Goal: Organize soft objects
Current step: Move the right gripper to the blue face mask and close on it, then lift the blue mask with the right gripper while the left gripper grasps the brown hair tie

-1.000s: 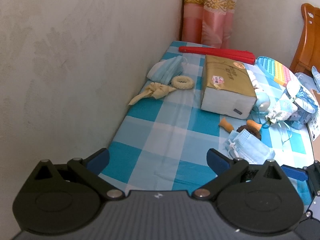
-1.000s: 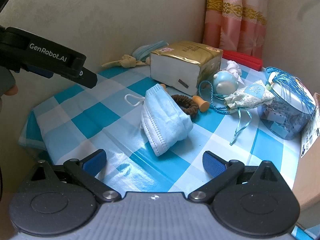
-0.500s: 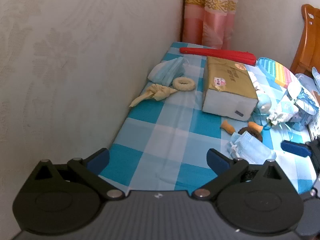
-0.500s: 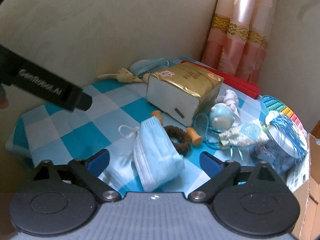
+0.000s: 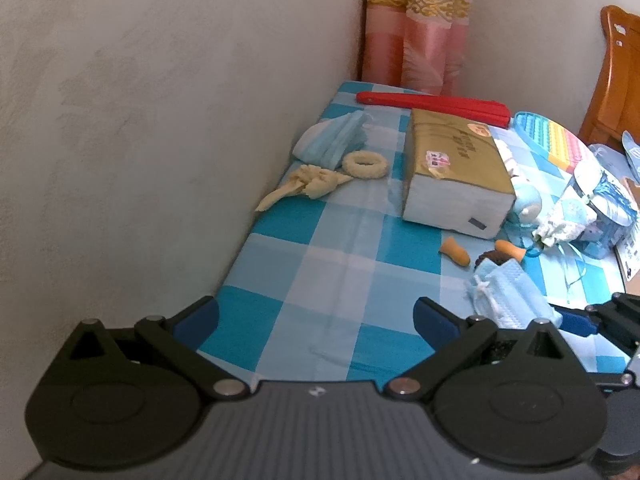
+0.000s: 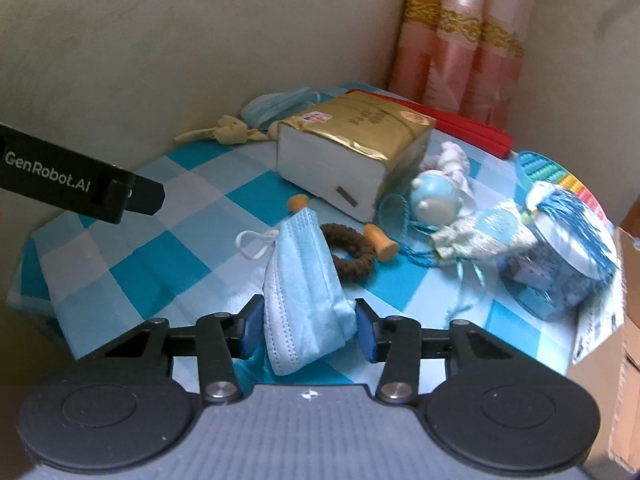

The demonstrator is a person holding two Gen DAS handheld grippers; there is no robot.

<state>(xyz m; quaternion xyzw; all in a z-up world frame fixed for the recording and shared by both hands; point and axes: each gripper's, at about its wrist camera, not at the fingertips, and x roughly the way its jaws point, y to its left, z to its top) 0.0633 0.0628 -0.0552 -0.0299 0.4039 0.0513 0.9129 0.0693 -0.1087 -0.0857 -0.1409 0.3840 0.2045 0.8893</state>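
The mask [image 6: 304, 280] lies on the checked cloth [image 6: 132, 248] of the bench, at lower centre of the right wrist view, its near end between the blue pads of the right tool [image 6: 306, 332]. Its long axis runs up the frame from the tool, leaning slightly left, so the pads straddle it across its short width. The jaws have just been closing and now stand narrow: both pads sit against or just beside the mask's edges, though whether they already pinch it I cannot tell.

The right hand is clearly the nearer one. The left tool [image 5: 316, 320] is spread wide, with only bare cloth between its pads, and the mask [image 5: 508, 296] lies to the right of it in its own view.

The mask is pale blue pleated fabric, folded and limp, with a white ear loop [image 6: 256, 242] curling off its upper left. Its far end touches a brown fuzzy ring [image 6: 352, 252] and lies beside a small wooden peg [image 6: 380, 242]. Being soft and thin, it will likely bunch under the pads, and a lift may drag the loop. A second mask [image 5: 332, 140], a cream ring [image 5: 364, 164] and a knotted cream cloth [image 5: 308, 184] lie by the wall at upper centre of the left view, beside a gold-wrapped pack [image 5: 452, 172].
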